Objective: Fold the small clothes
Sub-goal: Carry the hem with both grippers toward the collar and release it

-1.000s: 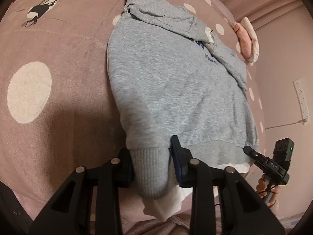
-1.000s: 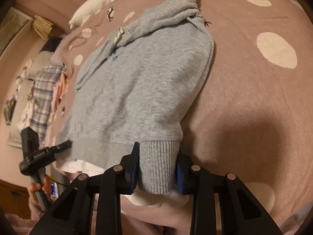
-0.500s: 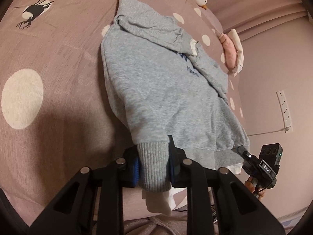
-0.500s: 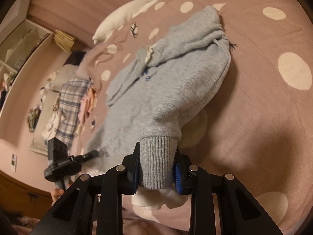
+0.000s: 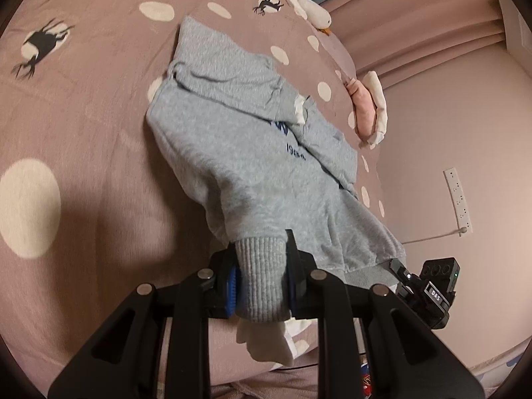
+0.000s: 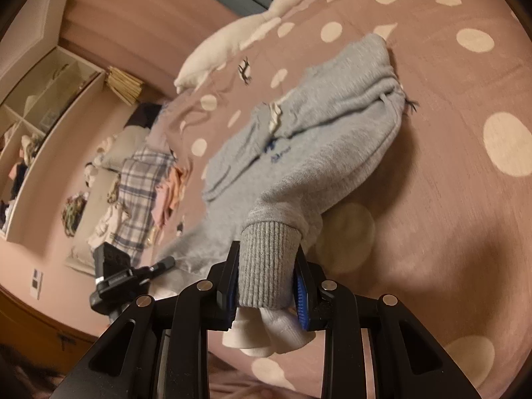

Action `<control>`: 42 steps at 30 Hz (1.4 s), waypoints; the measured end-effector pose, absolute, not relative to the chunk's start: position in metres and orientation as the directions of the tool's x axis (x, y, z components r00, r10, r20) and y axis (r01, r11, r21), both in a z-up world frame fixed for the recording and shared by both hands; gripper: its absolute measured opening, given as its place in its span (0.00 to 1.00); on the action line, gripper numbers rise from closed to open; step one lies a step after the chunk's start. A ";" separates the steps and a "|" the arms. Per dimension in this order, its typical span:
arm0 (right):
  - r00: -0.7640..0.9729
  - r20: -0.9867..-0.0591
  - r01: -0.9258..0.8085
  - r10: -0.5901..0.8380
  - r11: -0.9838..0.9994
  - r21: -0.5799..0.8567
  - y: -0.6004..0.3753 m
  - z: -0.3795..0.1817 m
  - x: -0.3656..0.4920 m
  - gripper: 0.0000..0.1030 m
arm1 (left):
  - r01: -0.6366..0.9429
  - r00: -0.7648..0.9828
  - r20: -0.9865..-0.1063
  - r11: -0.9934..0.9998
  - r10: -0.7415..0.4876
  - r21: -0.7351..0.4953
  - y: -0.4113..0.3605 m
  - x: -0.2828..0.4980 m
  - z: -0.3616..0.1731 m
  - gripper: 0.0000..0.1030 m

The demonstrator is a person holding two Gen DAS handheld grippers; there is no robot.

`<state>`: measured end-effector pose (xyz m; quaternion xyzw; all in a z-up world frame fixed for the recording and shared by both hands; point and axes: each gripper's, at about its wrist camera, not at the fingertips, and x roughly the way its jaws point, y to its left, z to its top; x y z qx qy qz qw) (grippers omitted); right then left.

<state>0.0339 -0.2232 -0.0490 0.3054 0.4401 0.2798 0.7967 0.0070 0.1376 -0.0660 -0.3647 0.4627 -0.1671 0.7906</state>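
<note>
A small grey sweatshirt (image 5: 252, 153) with blue lettering lies on a mauve bedspread with cream dots (image 5: 83, 126). My left gripper (image 5: 261, 282) is shut on the ribbed grey hem at one bottom corner, with white lining hanging below the pads. My right gripper (image 6: 267, 282) is shut on the ribbed hem at the other bottom corner (image 6: 266, 262), white lining also poking out beneath. Both corners are raised off the bed while the hood end (image 6: 362, 76) still rests on it. Each view shows the other gripper: the right gripper (image 5: 429, 289), the left gripper (image 6: 116, 272).
A white goose plush (image 6: 232, 40) lies at the bed's far side. A pink and white folded cloth (image 5: 369, 109) sits near the bed edge. A plaid garment pile (image 6: 139, 196) and shelves (image 6: 40, 126) stand beside the bed. A wall socket strip (image 5: 459, 199) is on the wall.
Both grippers rose and tilted up, lifting the sweatshirt's hem corners off the bed. The left jaws closed tighter on the ribbed hem.
</note>
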 end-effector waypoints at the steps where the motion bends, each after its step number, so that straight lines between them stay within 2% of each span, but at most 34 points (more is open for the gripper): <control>1: 0.460 -0.525 -0.181 0.716 0.655 0.734 -0.223 -0.048 0.035 0.29 | -0.068 0.521 -0.606 0.678 -0.601 -0.732 0.138 0.009 -0.063 0.20; 12: 0.509 -0.454 -0.203 0.732 0.614 0.763 -0.225 -0.034 0.060 0.29 | -0.048 0.553 -0.568 0.657 -0.610 -0.752 0.148 0.042 -0.044 0.20; 19: 0.568 -0.391 -0.165 0.725 0.565 0.808 -0.239 -0.028 0.092 0.29 | -0.054 0.587 -0.528 0.621 -0.614 -0.782 0.163 0.095 -0.030 0.18; 25: 0.602 -0.372 -0.126 0.707 0.544 0.830 -0.243 -0.029 0.133 0.29 | -0.078 0.589 -0.519 0.596 -0.619 -0.799 0.168 0.154 -0.028 0.18; 31: 0.612 -0.379 -0.032 0.694 0.501 0.865 -0.247 -0.046 0.185 0.29 | -0.155 0.558 -0.556 0.581 -0.616 -0.799 0.173 0.215 -0.042 0.18; 38: 0.595 -0.426 0.106 0.682 0.459 0.882 -0.253 -0.074 0.253 0.29 | -0.319 0.468 -0.653 0.575 -0.596 -0.753 0.175 0.287 -0.082 0.17; 42: 0.605 -0.420 0.161 0.676 0.412 0.897 -0.261 -0.084 0.276 0.29 | -0.369 0.472 -0.647 0.532 -0.599 -0.762 0.183 0.306 -0.092 0.18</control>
